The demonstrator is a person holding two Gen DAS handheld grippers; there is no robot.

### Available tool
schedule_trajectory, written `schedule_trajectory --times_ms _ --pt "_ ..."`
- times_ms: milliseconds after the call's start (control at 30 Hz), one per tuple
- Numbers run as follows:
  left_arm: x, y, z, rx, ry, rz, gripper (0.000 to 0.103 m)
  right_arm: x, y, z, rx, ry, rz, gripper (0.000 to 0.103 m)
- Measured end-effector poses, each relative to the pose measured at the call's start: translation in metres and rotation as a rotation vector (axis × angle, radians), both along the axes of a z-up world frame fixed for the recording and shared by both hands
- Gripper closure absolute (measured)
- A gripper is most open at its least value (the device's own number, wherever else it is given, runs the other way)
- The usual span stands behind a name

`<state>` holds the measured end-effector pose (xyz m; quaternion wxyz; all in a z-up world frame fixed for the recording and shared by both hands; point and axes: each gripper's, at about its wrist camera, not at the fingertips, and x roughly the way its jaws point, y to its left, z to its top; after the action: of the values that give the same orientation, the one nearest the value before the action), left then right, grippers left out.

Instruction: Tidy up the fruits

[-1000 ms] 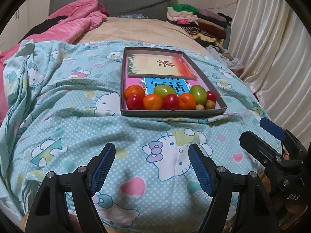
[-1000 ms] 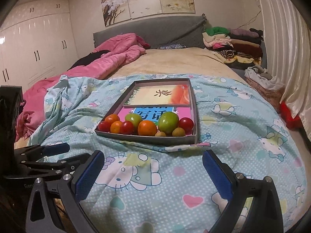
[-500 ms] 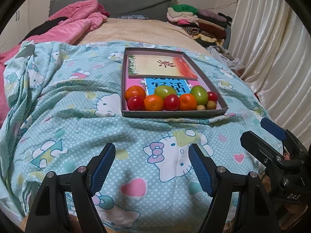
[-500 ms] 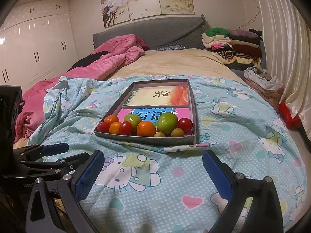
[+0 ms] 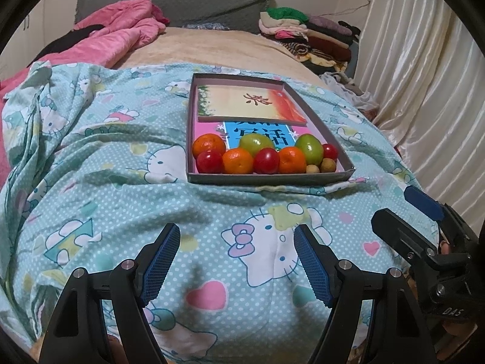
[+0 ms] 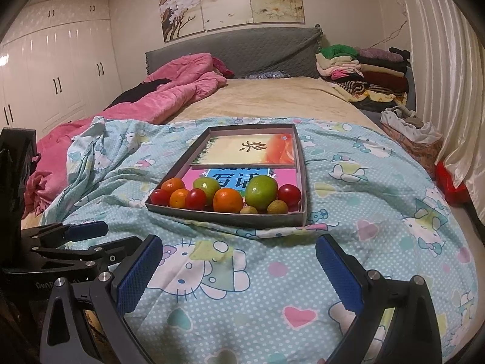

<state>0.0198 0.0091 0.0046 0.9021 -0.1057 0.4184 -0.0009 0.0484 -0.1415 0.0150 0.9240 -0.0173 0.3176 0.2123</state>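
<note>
A shallow grey box (image 5: 266,179) (image 6: 230,217) lies on the teal cartoon-print bedsheet. Along its near wall sit oranges (image 5: 238,160) (image 6: 228,200), red tomatoes (image 5: 266,160) (image 6: 195,199), green fruits (image 5: 309,149) (image 6: 261,192) and small tan fruits (image 5: 328,164) (image 6: 277,206). A smaller box (image 5: 242,103) and a pink-blue book (image 5: 257,130) lie behind them. My left gripper (image 5: 236,261) is open and empty, low over the sheet, well short of the box. My right gripper (image 6: 239,270) is open and empty, also short of the box; it shows at the right of the left wrist view (image 5: 424,221).
A pink quilt (image 6: 169,97) lies bunched at the far left of the bed. Folded clothes (image 6: 363,72) are stacked at the far right by the grey headboard (image 6: 236,51). White curtains (image 5: 424,91) hang on the right. White wardrobes (image 6: 51,75) stand on the left.
Both views have shifted slightly toward the box. Both grippers stay open and empty. The fruits have not moved.
</note>
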Motion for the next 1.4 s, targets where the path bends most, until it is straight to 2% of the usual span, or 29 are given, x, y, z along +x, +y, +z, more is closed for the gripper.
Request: schedule_trajectory --times_ms 1400 --pt "0.0003 0.0022 -0.0001 0.039 0.002 0.021 0.024 0.0012 0.0002 -0.0037 0.004 0.001 0.004 0.001"
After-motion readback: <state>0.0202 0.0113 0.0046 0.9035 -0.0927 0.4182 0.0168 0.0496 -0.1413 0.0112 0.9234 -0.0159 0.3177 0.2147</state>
